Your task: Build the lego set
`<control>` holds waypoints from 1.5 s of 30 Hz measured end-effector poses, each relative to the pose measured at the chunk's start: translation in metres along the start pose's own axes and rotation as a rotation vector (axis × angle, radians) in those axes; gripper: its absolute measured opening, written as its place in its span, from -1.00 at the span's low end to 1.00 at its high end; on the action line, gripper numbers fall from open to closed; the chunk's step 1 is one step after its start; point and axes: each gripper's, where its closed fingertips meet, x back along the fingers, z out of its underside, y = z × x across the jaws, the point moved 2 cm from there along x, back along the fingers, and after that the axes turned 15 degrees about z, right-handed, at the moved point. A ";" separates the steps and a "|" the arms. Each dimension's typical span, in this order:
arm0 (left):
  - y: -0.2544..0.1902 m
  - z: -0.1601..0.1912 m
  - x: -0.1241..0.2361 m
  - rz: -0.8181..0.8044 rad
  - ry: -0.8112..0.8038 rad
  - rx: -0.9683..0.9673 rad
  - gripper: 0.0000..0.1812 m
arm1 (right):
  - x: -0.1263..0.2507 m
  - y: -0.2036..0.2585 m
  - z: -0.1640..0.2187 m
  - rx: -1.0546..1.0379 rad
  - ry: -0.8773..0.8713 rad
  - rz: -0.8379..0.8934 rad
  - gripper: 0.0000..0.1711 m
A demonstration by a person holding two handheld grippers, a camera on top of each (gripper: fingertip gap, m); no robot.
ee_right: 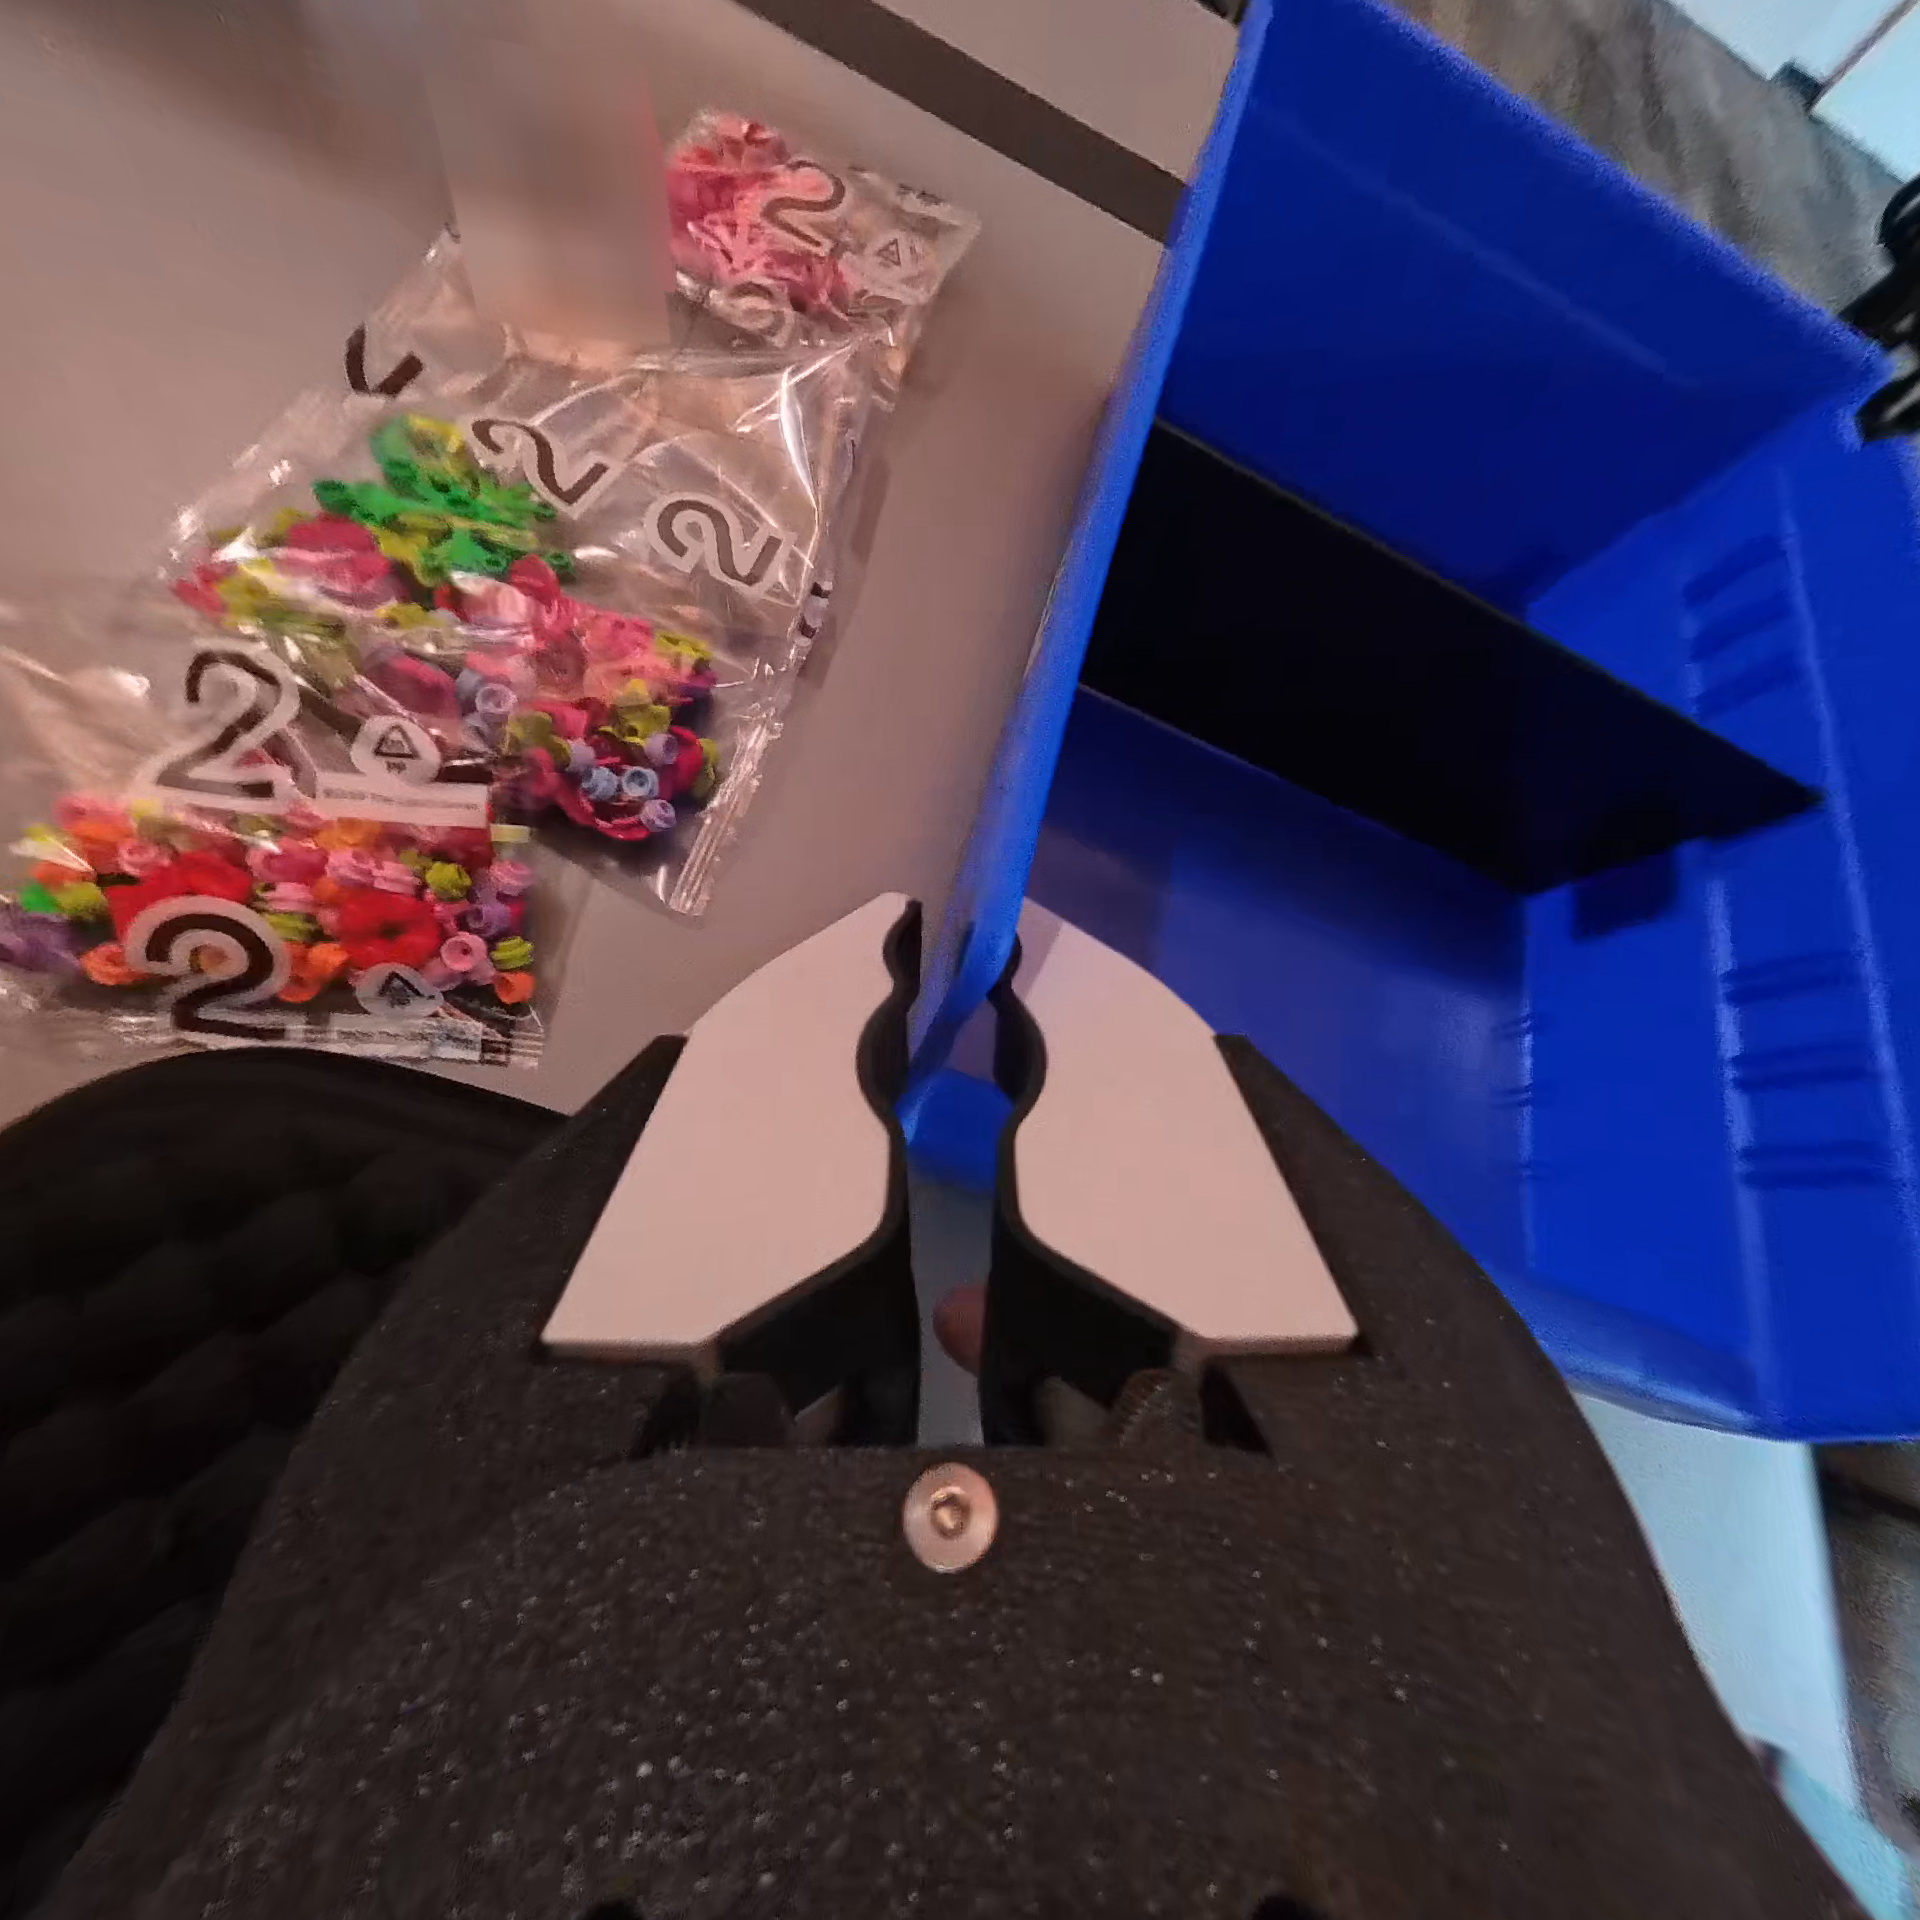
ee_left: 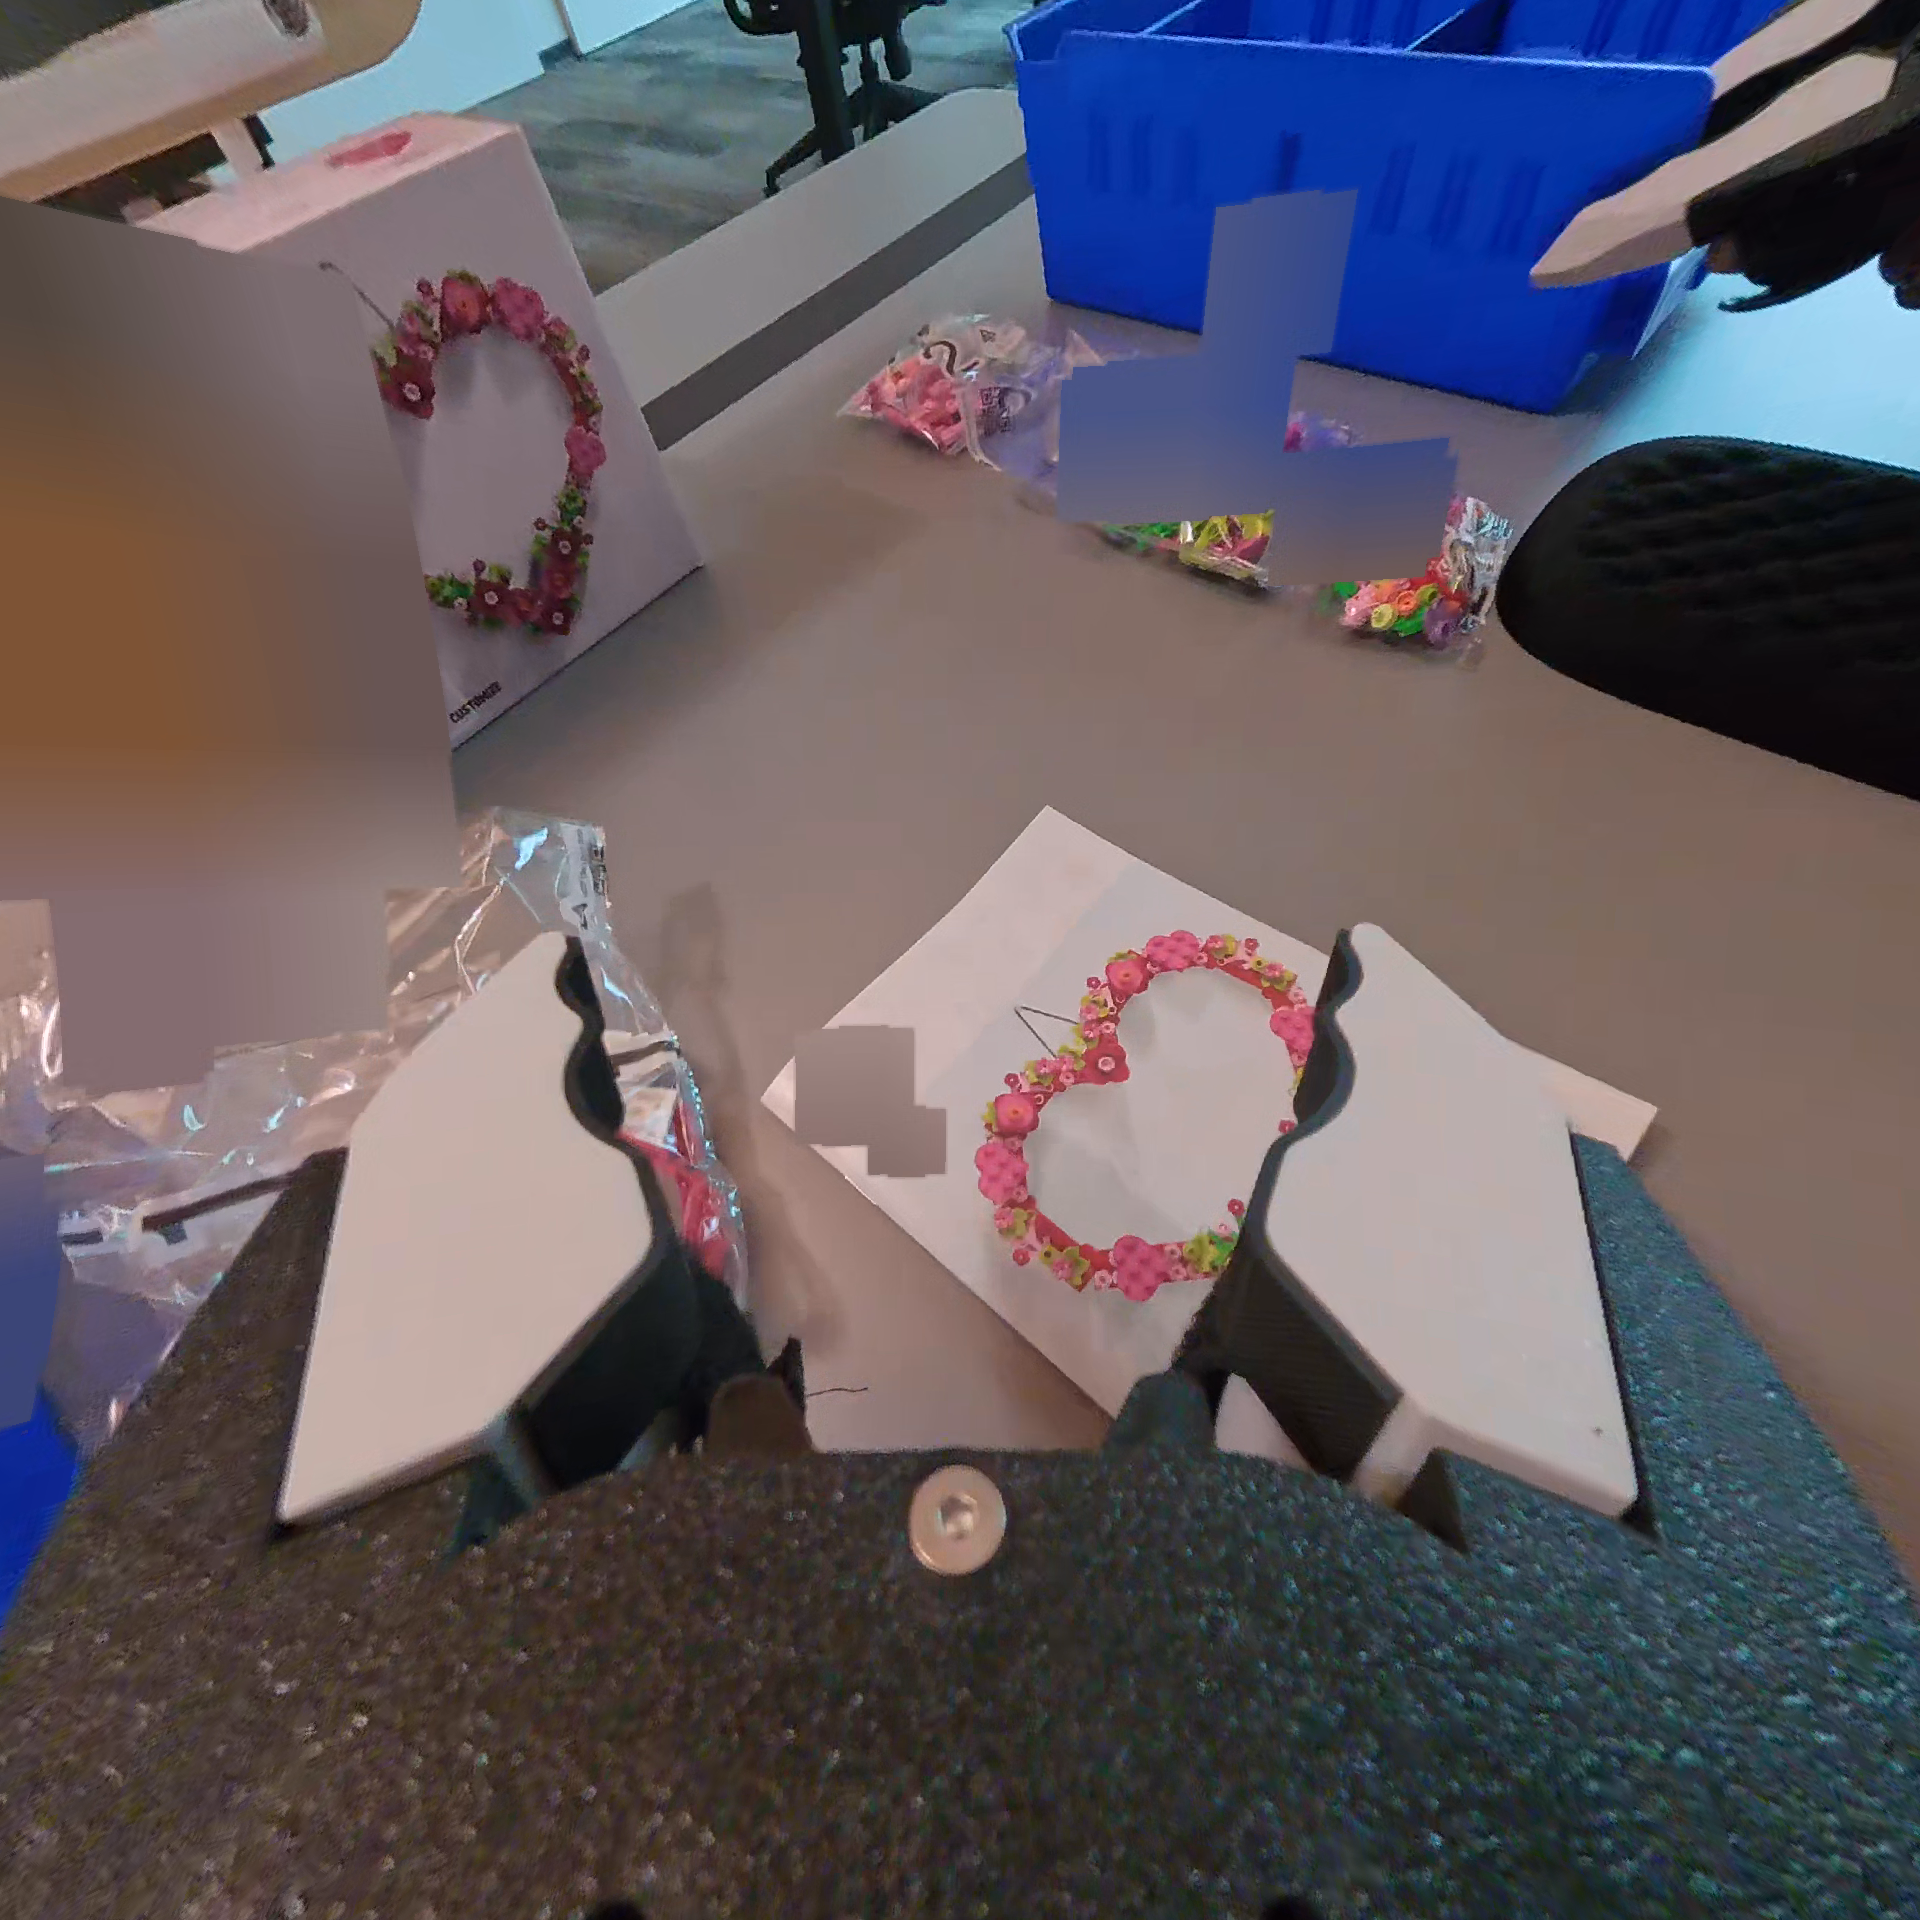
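Note:
My left gripper (ee_left: 956, 951) is open and empty, low over the table. Between its fingers lie the instruction booklet (ee_left: 997, 914) with a flower heart picture and, to the left, a crumpled clear bag (ee_left: 696, 1174) with red pieces. The white set box (ee_left: 499, 499) stands at the left back. Several sealed bags of coloured flower pieces (ee_right: 343, 727) lie on the table, also in the left wrist view (ee_left: 945, 395). My right gripper (ee_right: 956, 935) is shut on the near wall of the blue bin (ee_right: 1351, 364), which appears tilted. It also shows far right in the left wrist view (ee_left: 1631, 177).
The blue bin (ee_left: 1351, 135) has a black divider (ee_right: 1403, 707) and looks empty inside. A black mesh chair part (ee_left: 1725, 603) reaches over the table's right side, close to the bags. Office chairs stand beyond the table. Some 35 centimeters of space lies between my two pairs of fingers.

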 end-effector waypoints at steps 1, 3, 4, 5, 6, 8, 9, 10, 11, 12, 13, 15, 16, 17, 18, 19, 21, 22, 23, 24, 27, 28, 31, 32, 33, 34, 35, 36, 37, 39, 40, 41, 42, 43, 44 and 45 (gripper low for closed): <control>0.002 0.003 0.001 -0.005 0.001 0.009 0.40 | 0.000 0.001 0.000 0.035 0.002 0.014 -0.87; 0.008 0.007 0.006 -0.029 -0.005 0.025 0.39 | 0.001 0.005 -0.002 0.027 0.005 -0.003 -0.88; 0.011 0.008 0.009 -0.036 -0.016 0.032 0.38 | 0.003 0.011 -0.005 0.005 0.000 -0.037 -0.87; 0.013 0.008 0.011 -0.037 -0.030 0.040 0.37 | 0.005 0.018 -0.008 -0.013 -0.011 -0.066 -0.86; 0.015 0.008 0.014 -0.039 -0.044 0.047 0.36 | 0.007 0.024 -0.010 -0.033 -0.008 -0.077 -0.86; 0.018 0.008 0.018 -0.042 -0.055 0.051 0.35 | 0.009 0.035 -0.015 -0.054 0.007 -0.058 -0.89; 0.019 0.008 0.020 -0.045 -0.054 0.047 0.35 | 0.010 0.041 -0.018 -0.051 0.009 -0.058 -0.89; 0.020 0.009 0.022 -0.050 -0.051 0.041 0.35 | 0.012 0.049 -0.021 -0.046 0.009 -0.062 -0.88; 0.021 0.011 0.023 -0.053 -0.044 0.034 0.35 | 0.013 0.056 -0.025 -0.047 0.013 -0.069 -0.87; 0.021 0.013 0.023 -0.052 -0.035 0.027 0.35 | 0.014 0.064 -0.029 -0.048 0.015 -0.085 -0.86; 0.022 0.015 0.024 -0.050 -0.025 0.020 0.35 | 0.016 0.072 -0.033 -0.051 0.013 -0.104 -0.85; 0.023 0.018 0.026 -0.050 -0.012 0.010 0.35 | 0.017 0.085 -0.040 -0.048 0.007 -0.128 -0.82; 0.023 0.019 0.028 -0.049 -0.014 0.006 0.35 | 0.018 0.091 -0.043 -0.039 0.004 -0.133 -0.80; 0.023 0.019 0.030 -0.047 -0.019 0.003 0.35 | 0.018 0.096 -0.045 -0.032 0.002 -0.139 -0.79; 0.022 0.018 0.032 -0.045 -0.026 0.001 0.34 | 0.019 0.101 -0.048 -0.025 -0.003 -0.148 -0.78; 0.022 0.018 0.034 -0.044 -0.032 -0.001 0.33 | 0.020 0.106 -0.050 -0.018 -0.010 -0.157 -0.77; 0.023 0.019 0.040 -0.051 -0.045 -0.009 0.32 | 0.022 0.114 -0.053 -0.011 -0.018 -0.166 -0.76; 0.023 0.019 0.042 -0.055 -0.051 -0.014 0.32 | 0.022 0.115 -0.054 -0.008 -0.020 -0.166 -0.77; 0.022 0.019 0.045 -0.054 -0.056 -0.020 0.31 | 0.023 0.116 -0.054 -0.008 -0.020 -0.166 -0.77; 0.022 0.020 0.047 -0.054 -0.059 -0.022 0.31 | 0.023 0.117 -0.054 -0.010 -0.021 -0.172 -0.77; 0.022 0.023 0.054 -0.058 -0.062 -0.023 0.30 | 0.027 0.121 -0.055 -0.021 -0.027 -0.202 -0.76; 0.022 0.024 0.056 -0.062 -0.063 -0.021 0.30 | 0.027 0.120 -0.055 -0.015 -0.026 -0.203 -0.76; 0.025 0.029 0.061 -0.080 -0.069 -0.002 0.29 | 0.034 0.119 -0.063 -0.042 -0.060 -0.253 -0.44; 0.025 0.030 0.063 -0.083 -0.073 0.003 0.28 | 0.040 0.115 -0.070 -0.072 -0.093 -0.268 -0.31; 0.026 0.030 0.064 -0.088 -0.073 0.004 0.28 | 0.047 0.111 -0.078 -0.102 -0.129 -0.283 -0.23; 0.026 0.031 0.066 -0.097 -0.069 0.002 0.27 | 0.056 0.107 -0.086 -0.129 -0.161 -0.299 -0.17; 0.027 0.031 0.069 -0.109 -0.063 0.000 0.27 | 0.067 0.106 -0.096 -0.149 -0.198 -0.322 -0.12; 0.028 0.030 0.072 -0.120 -0.054 -0.001 0.27 | 0.080 0.109 -0.108 -0.155 -0.242 -0.358 -0.11; 0.030 0.030 0.075 -0.133 -0.046 0.004 0.27 | 0.095 0.117 -0.122 -0.138 -0.293 -0.412 -0.09; 0.033 0.028 0.082 -0.143 -0.025 0.023 0.27 | 0.123 0.146 -0.150 -0.073 -0.378 -0.550 -0.02; 0.035 0.029 0.085 -0.143 -0.008 0.036 0.27 | 0.134 0.167 -0.161 -0.035 -0.398 -0.644 0.01; 0.038 0.030 0.088 -0.148 0.010 0.051 0.28 | 0.142 0.191 -0.169 0.010 -0.390 -0.751 0.06; 0.042 0.031 0.091 -0.157 0.021 0.061 0.28 | 0.144 0.215 -0.174 0.060 -0.356 -0.848 0.11; 0.044 0.032 0.094 -0.166 0.028 0.067 0.28 | 0.140 0.236 -0.179 0.100 -0.316 -0.910 0.15; 0.046 0.032 0.097 -0.172 0.026 0.068 0.28 | 0.128 0.256 -0.185 0.134 -0.283 -0.939 0.18; 0.046 0.032 0.098 -0.174 0.017 0.065 0.27 | 0.111 0.275 -0.189 0.166 -0.246 -0.951 0.21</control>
